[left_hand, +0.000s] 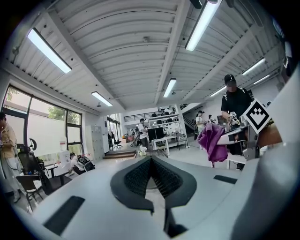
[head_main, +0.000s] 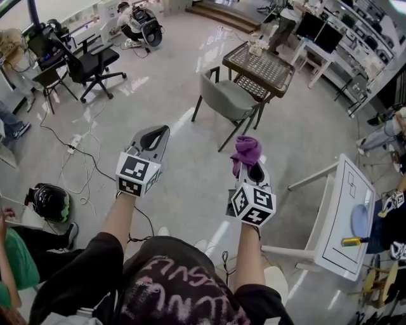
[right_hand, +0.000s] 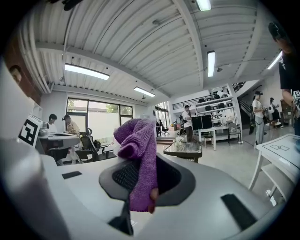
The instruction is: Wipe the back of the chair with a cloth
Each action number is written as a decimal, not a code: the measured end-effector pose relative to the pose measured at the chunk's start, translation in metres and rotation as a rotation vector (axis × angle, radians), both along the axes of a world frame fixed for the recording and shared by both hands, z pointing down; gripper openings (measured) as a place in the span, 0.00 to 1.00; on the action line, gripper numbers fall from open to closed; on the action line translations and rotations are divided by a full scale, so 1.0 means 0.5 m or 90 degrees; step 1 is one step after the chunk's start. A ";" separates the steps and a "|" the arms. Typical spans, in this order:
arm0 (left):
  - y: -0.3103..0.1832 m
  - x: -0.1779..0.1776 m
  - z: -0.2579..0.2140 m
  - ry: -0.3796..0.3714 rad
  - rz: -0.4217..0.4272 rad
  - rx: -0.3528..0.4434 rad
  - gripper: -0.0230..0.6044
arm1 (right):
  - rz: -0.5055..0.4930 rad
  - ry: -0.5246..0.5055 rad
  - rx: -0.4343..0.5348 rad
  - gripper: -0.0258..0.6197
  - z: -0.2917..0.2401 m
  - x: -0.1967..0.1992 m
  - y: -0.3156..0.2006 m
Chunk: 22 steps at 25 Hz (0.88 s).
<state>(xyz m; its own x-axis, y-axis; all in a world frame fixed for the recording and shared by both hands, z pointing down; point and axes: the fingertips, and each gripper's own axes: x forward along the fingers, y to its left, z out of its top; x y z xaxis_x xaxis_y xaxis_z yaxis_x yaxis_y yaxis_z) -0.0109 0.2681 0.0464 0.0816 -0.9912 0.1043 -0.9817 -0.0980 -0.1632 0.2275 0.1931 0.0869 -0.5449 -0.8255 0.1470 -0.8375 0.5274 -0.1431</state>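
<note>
Pinching cloth in right gripper, bunched up above the jaws. Pressed together on nothing at left gripper. Well apart from chair ahead.

Large open workroom. Floor pale grey, glossy, throwing back the light. Ceiling white and ribbed, with long strip lights. Tall windows along one wall, greenery outside. Dark glass-topped table mid-floor; black office chair near desks; white table at the right. Steps and shelves with monitors at the far end.
</note>
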 end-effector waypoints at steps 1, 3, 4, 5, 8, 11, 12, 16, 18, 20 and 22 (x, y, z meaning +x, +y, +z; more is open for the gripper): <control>0.000 -0.006 0.001 0.001 0.001 0.000 0.05 | 0.001 0.004 0.000 0.18 0.001 -0.007 0.000; 0.000 -0.019 0.004 0.004 0.002 -0.001 0.05 | 0.002 0.008 0.001 0.18 0.002 -0.022 0.003; 0.000 -0.024 0.006 0.004 0.004 -0.002 0.05 | 0.002 0.012 0.002 0.18 0.002 -0.029 0.004; 0.001 -0.029 0.008 0.005 0.007 -0.002 0.05 | 0.003 0.014 0.003 0.18 0.004 -0.035 0.005; 0.002 -0.049 0.018 0.005 0.016 -0.004 0.05 | 0.008 0.021 0.001 0.18 0.012 -0.058 0.009; 0.000 -0.073 0.029 0.004 0.026 -0.009 0.05 | 0.011 0.030 0.000 0.18 0.021 -0.082 0.016; -0.002 -0.082 0.031 0.004 0.029 -0.010 0.05 | 0.012 0.031 0.000 0.18 0.021 -0.089 0.018; -0.018 -0.107 0.031 0.005 0.036 -0.007 0.05 | 0.021 0.029 0.001 0.18 0.020 -0.112 0.004; -0.035 -0.117 0.034 0.007 0.039 -0.008 0.05 | 0.027 0.029 0.002 0.18 0.022 -0.121 -0.013; -0.055 -0.127 0.039 0.008 0.040 -0.010 0.05 | 0.030 0.029 0.007 0.18 0.024 -0.130 -0.034; -0.077 -0.137 0.048 0.007 0.040 -0.015 0.05 | 0.034 0.038 0.014 0.18 0.031 -0.140 -0.056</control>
<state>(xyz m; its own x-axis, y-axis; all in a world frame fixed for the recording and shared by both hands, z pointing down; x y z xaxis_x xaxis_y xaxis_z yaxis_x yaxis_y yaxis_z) -0.0795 0.2296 0.0706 0.1447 -0.9814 0.1262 -0.9752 -0.1630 -0.1496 0.1575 0.1649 0.1024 -0.4903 -0.8567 0.1600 -0.8715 0.4836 -0.0809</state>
